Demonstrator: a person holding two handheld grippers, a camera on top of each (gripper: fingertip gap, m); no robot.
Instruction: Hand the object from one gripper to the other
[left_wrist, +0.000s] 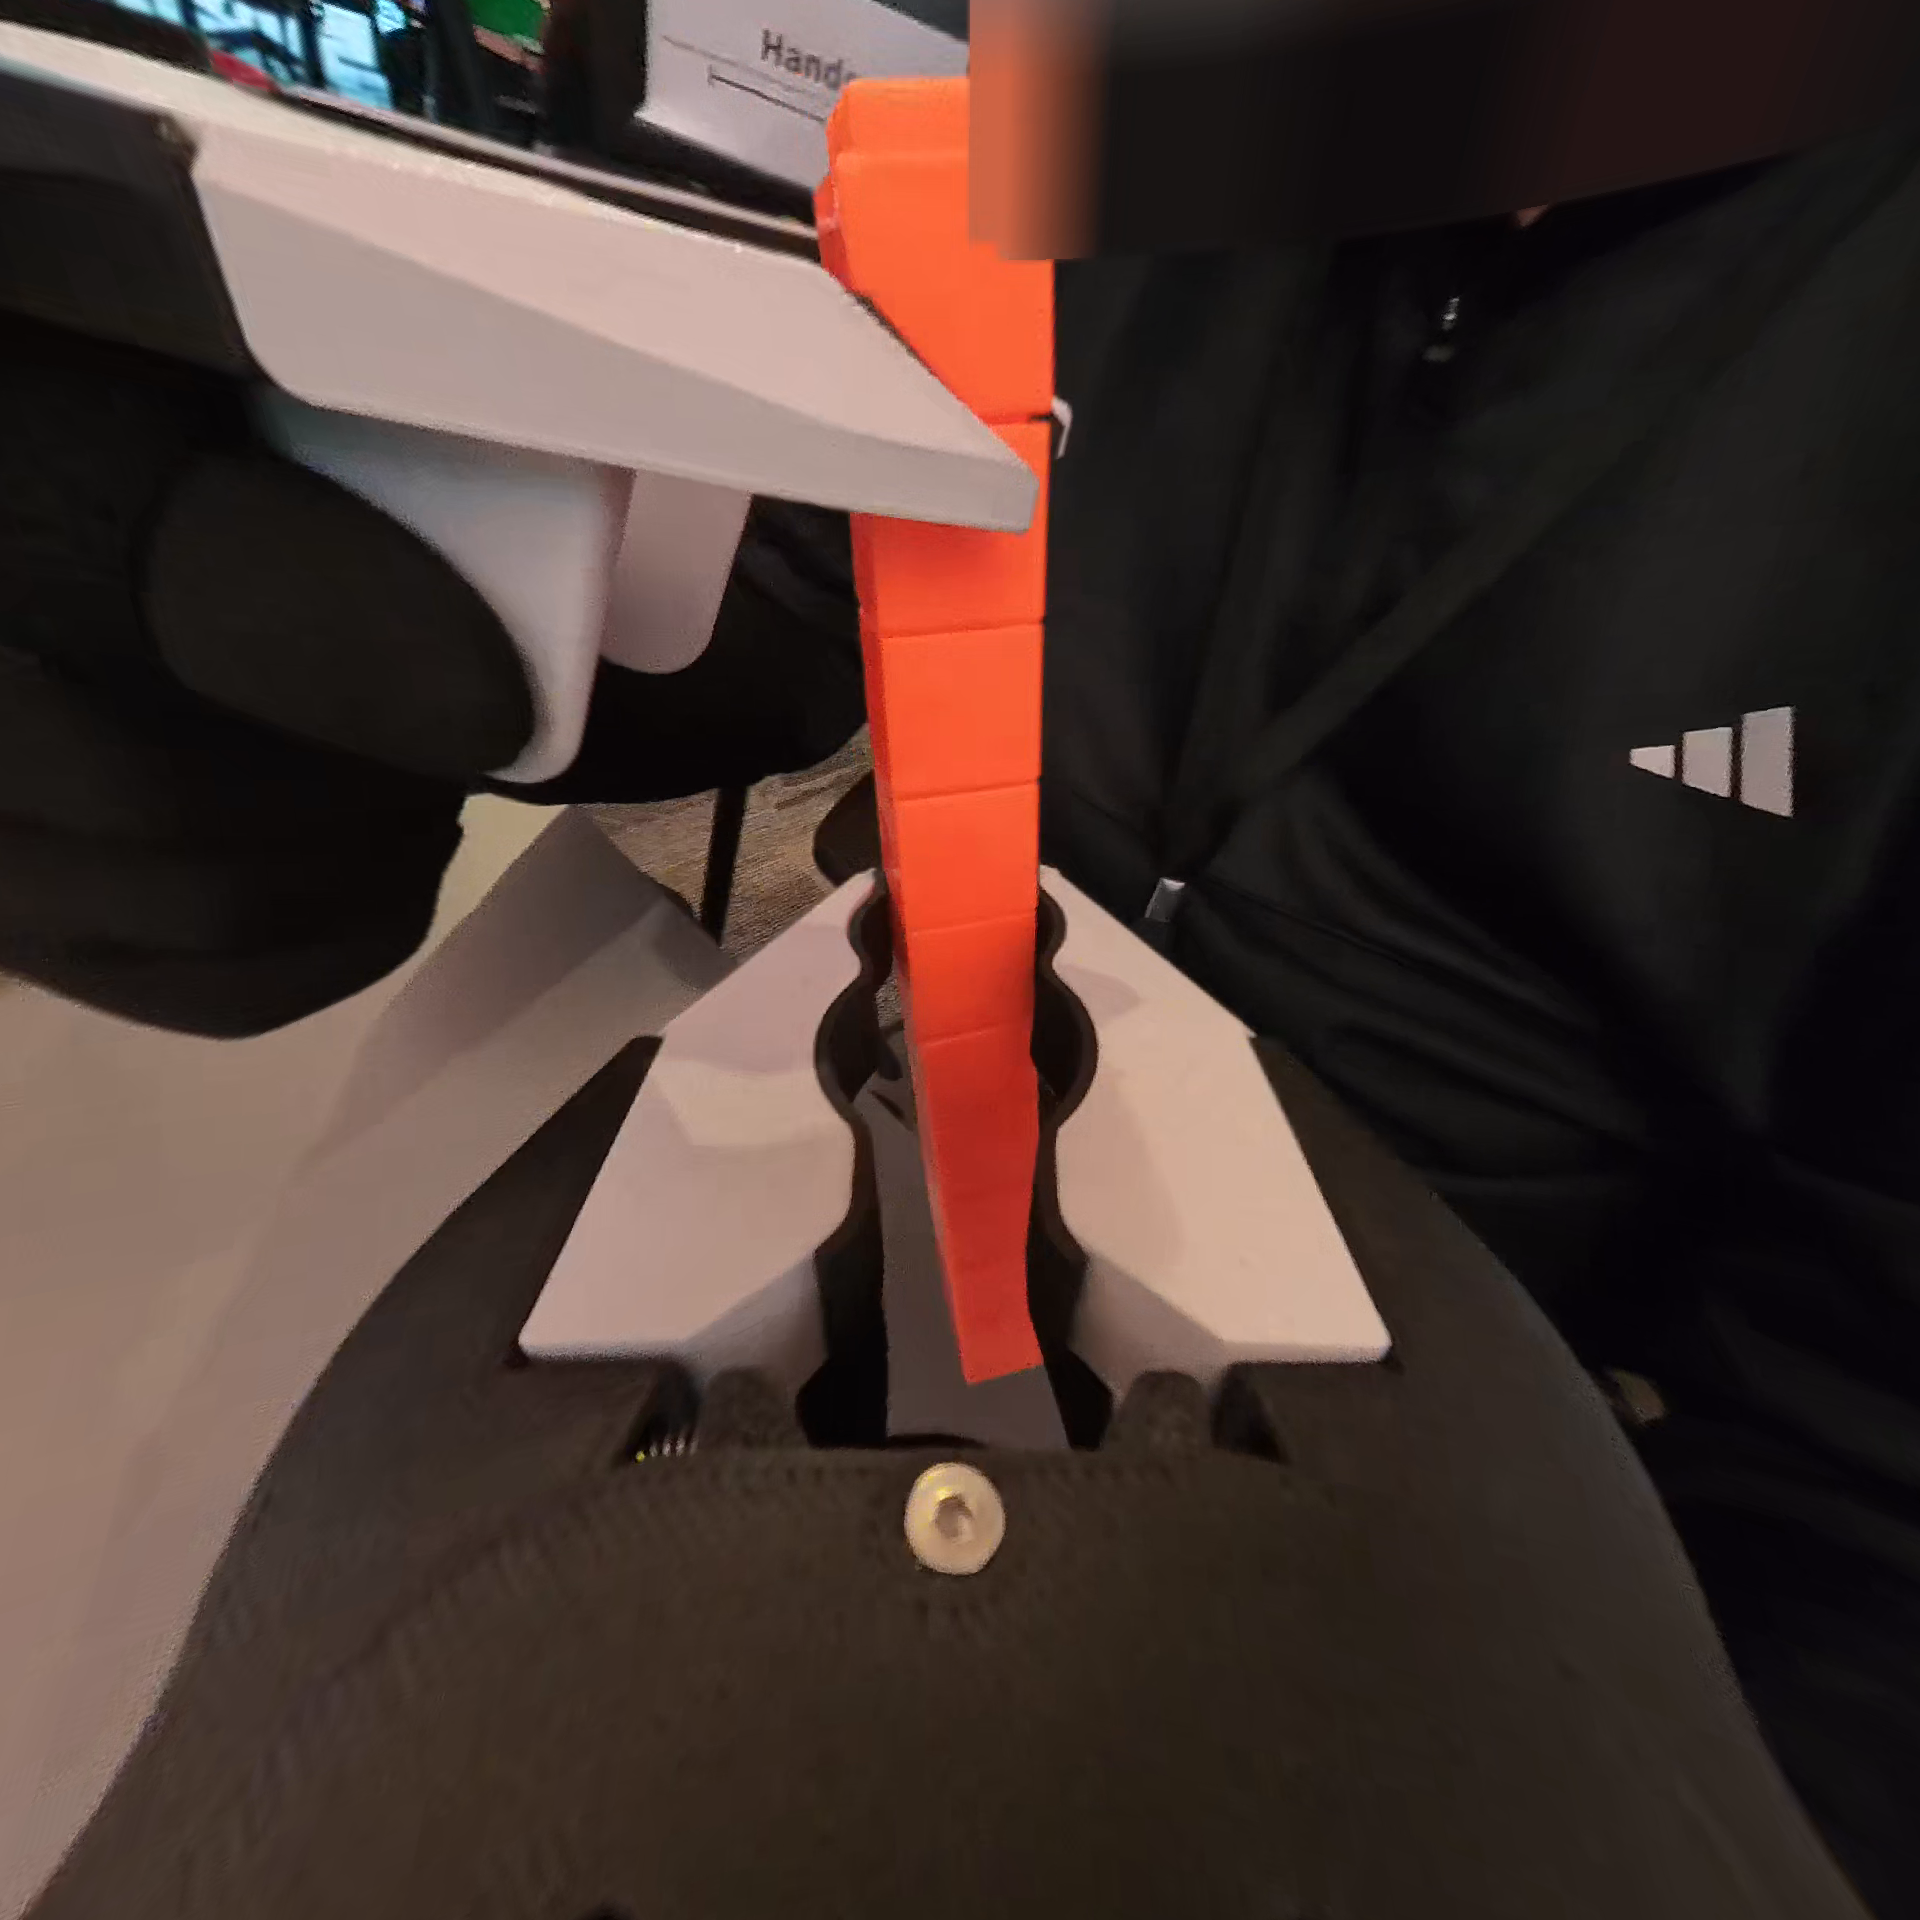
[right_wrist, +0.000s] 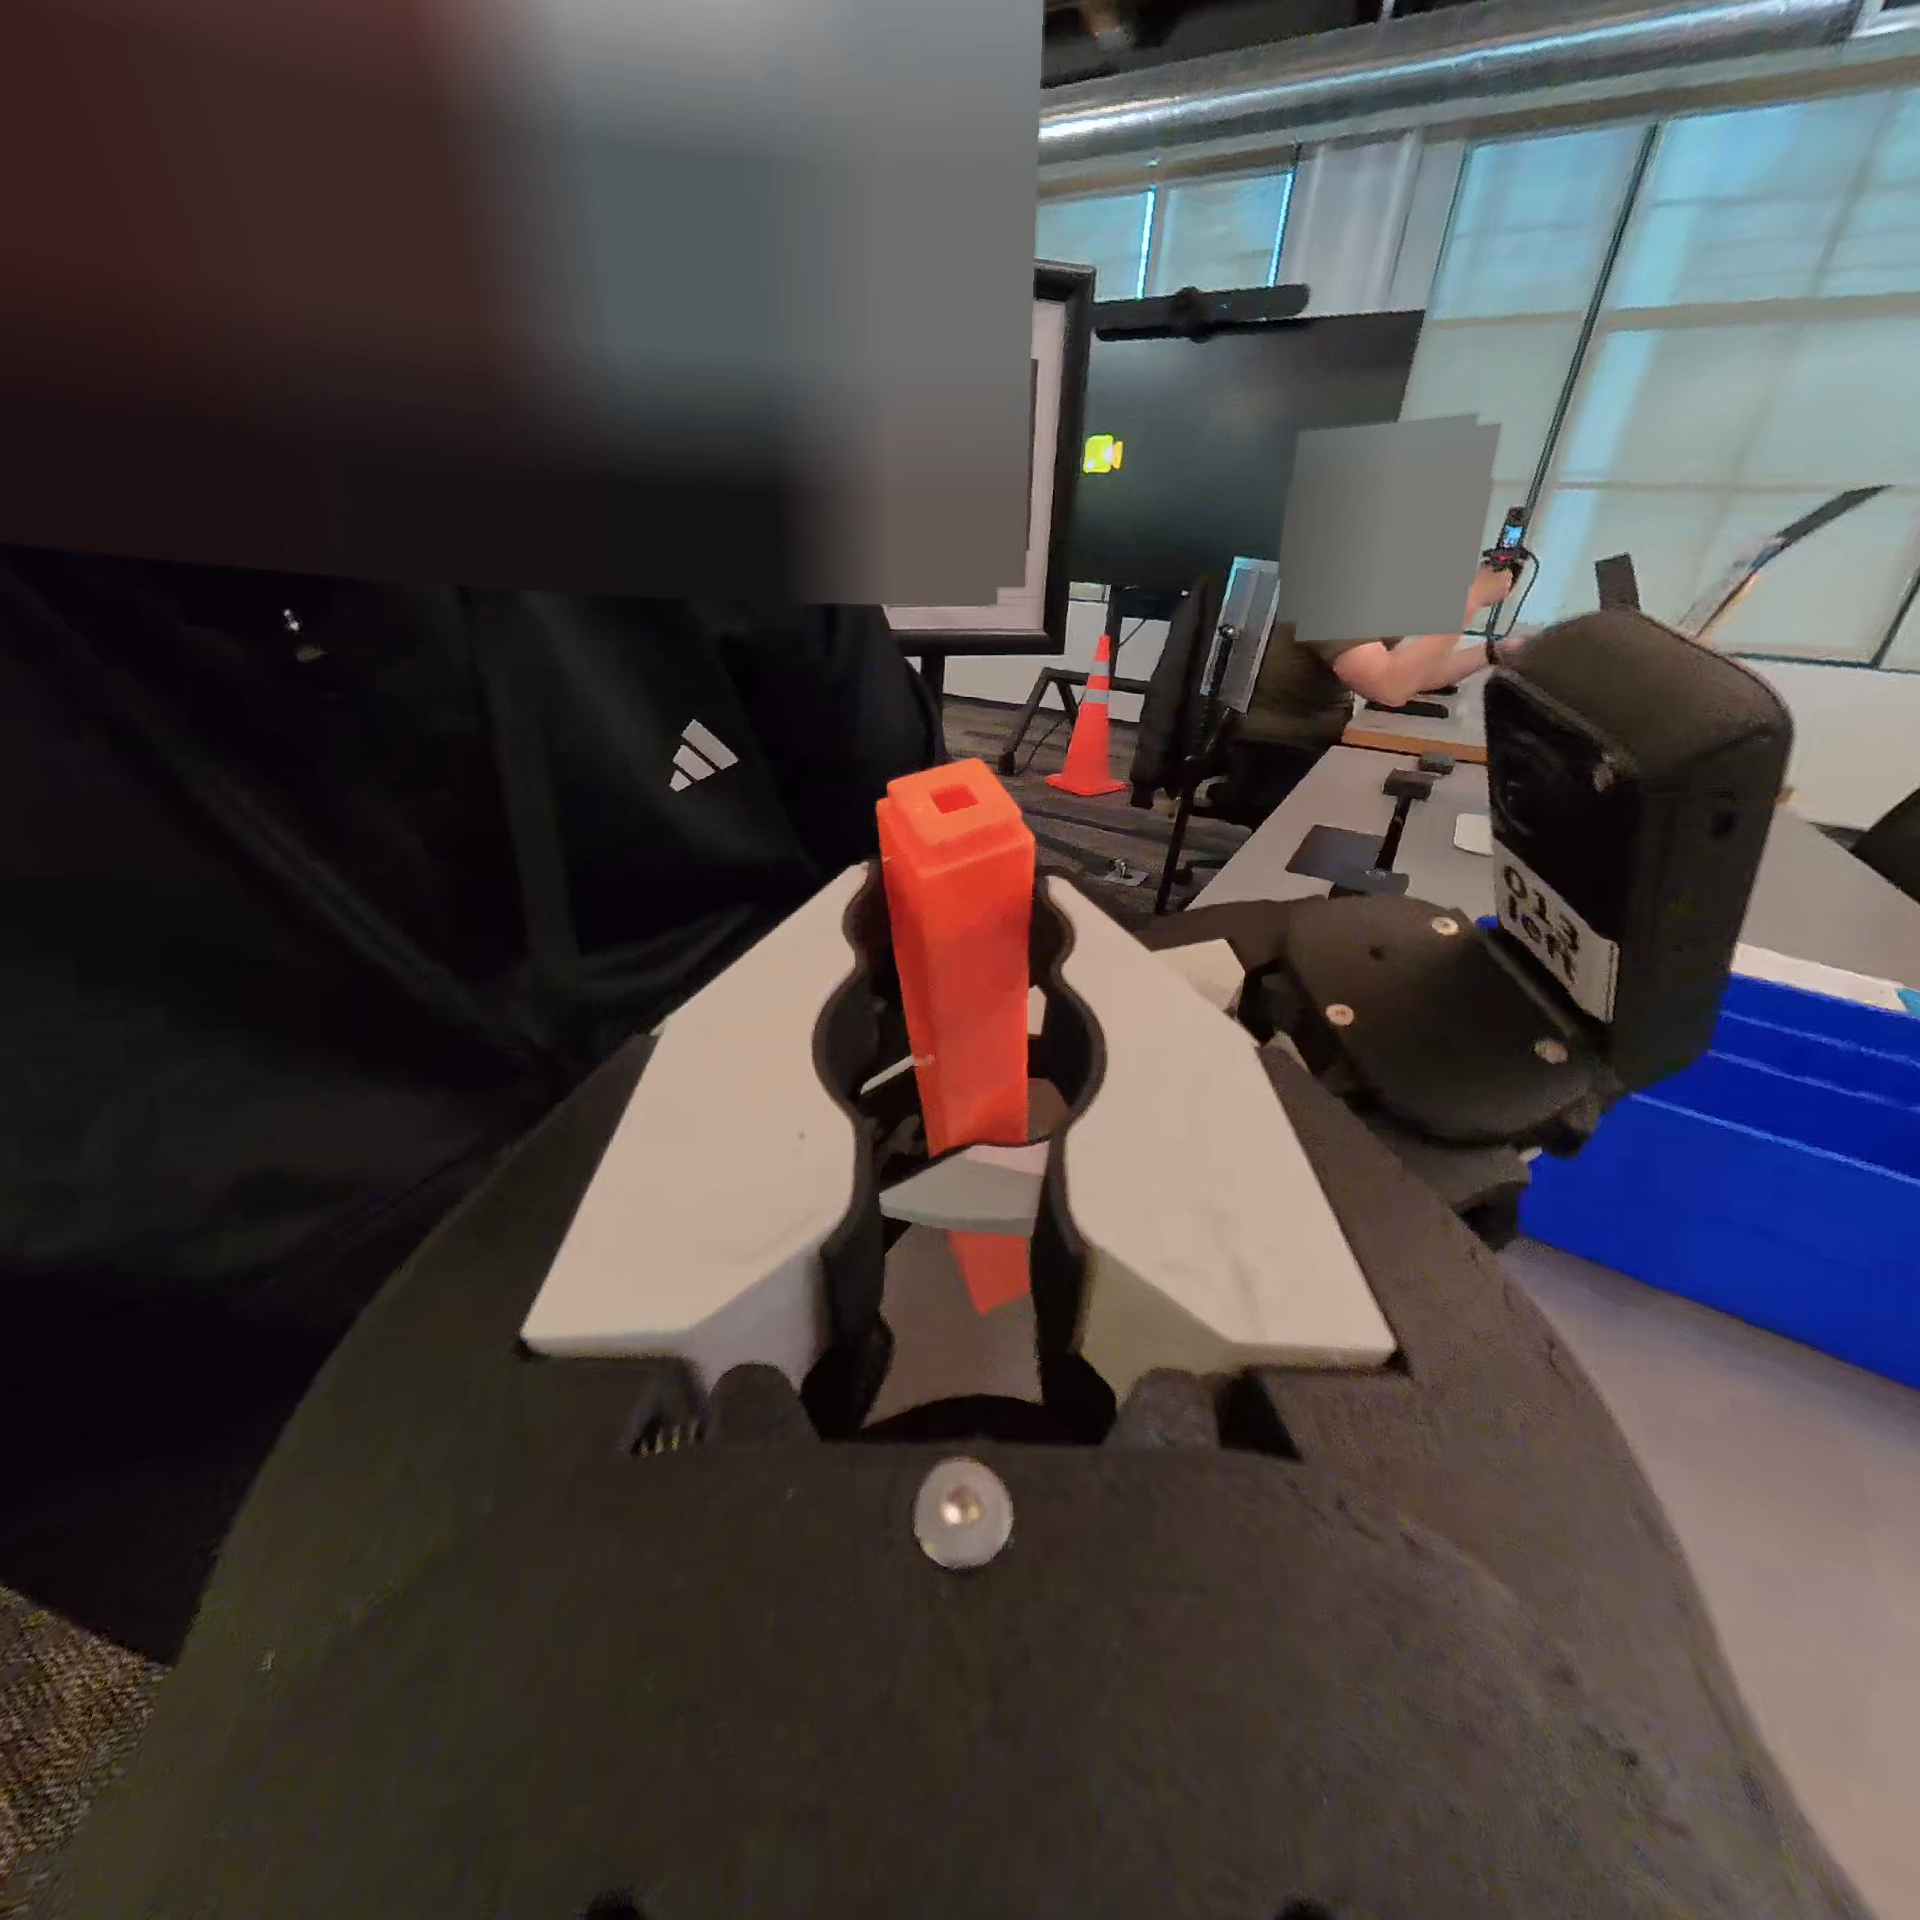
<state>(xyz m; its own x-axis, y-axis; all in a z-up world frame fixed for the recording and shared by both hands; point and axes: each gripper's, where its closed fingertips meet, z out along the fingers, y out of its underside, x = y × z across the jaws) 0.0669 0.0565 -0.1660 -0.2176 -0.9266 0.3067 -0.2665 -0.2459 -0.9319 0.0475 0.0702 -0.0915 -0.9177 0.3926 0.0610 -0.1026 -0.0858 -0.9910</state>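
Observation:
The object is a long orange segmented bar with a square hole in its top end. My left gripper is shut on the bar's lower part, which stands upright between its black pads. My right gripper is shut on the bar's upper part. In the left wrist view the right gripper's white finger comes in from the upper left across the bar, held by a black-gloved hand. In the right wrist view the left gripper's black body sits to the right, and its grey finger crosses below.
A person in a black jacket stands right behind the bar. A blue bin sits on a grey table at the right. Farther back are an orange traffic cone, a dark screen and a seated person. The left gripper's tips are roughly 8 cm from the right gripper's.

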